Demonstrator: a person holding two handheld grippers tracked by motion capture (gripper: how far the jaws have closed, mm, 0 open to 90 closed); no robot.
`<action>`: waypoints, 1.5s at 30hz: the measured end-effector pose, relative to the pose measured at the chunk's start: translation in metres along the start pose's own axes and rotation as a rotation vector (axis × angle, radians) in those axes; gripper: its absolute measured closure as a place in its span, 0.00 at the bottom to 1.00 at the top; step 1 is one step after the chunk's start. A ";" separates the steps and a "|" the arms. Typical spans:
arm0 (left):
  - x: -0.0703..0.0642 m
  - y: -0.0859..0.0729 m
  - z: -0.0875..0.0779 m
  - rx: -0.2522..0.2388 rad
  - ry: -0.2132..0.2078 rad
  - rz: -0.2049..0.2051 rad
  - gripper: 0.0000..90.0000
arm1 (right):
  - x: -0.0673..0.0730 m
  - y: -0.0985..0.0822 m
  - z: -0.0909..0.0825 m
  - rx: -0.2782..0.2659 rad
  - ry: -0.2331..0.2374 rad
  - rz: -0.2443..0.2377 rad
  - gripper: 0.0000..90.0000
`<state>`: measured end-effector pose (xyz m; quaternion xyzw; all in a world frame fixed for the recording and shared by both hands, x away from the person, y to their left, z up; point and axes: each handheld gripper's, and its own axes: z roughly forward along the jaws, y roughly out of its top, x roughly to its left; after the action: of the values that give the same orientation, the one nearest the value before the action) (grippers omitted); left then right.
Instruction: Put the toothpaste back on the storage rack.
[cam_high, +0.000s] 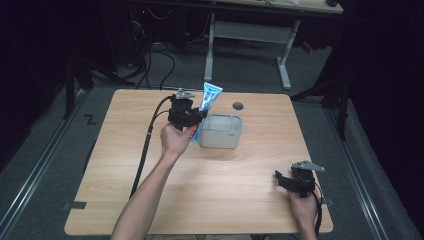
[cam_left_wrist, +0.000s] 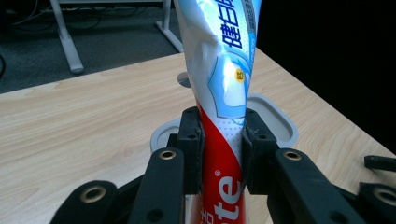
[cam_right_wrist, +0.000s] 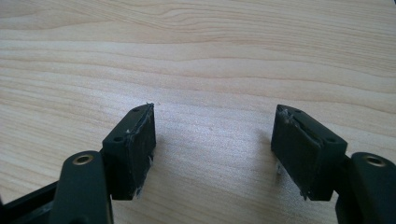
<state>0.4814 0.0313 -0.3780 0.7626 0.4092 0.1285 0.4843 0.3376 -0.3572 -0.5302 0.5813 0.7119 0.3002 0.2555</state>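
Currently left gripper (cam_high: 192, 121) pinches the toothpaste tube (cam_high: 206, 106) at its red lower part, jaws pressed on both flat sides; tube stands nearly upright, crimped end above the jaws. Grey container (cam_high: 221, 131) sits just beyond and beside the jaws, touching or nearly touching the tube's foot, can't tell which. Right gripper (cam_high: 291, 181) rests well apart on the table (cam_high: 240, 190), jaws spread, nothing between. Likely step: tube into the container. Keep the pinch firm, carry the cap end over the rim before lowering, don't nudge the container.
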 end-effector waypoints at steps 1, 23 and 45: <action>0.000 0.001 0.000 0.000 -0.002 -0.002 0.82 | 0.000 0.000 0.000 0.001 0.000 0.000 0.34; -0.011 0.033 0.030 -0.020 -0.019 0.008 0.82 | 0.001 0.000 0.000 0.002 0.003 0.000 0.34; -0.026 0.057 0.067 -0.031 -0.013 0.017 0.81 | 0.001 0.000 0.000 0.003 0.017 -0.013 0.34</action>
<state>0.5330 -0.0417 -0.3579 0.7594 0.3975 0.1340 0.4974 0.3374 -0.3558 -0.5300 0.5743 0.7183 0.3025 0.2504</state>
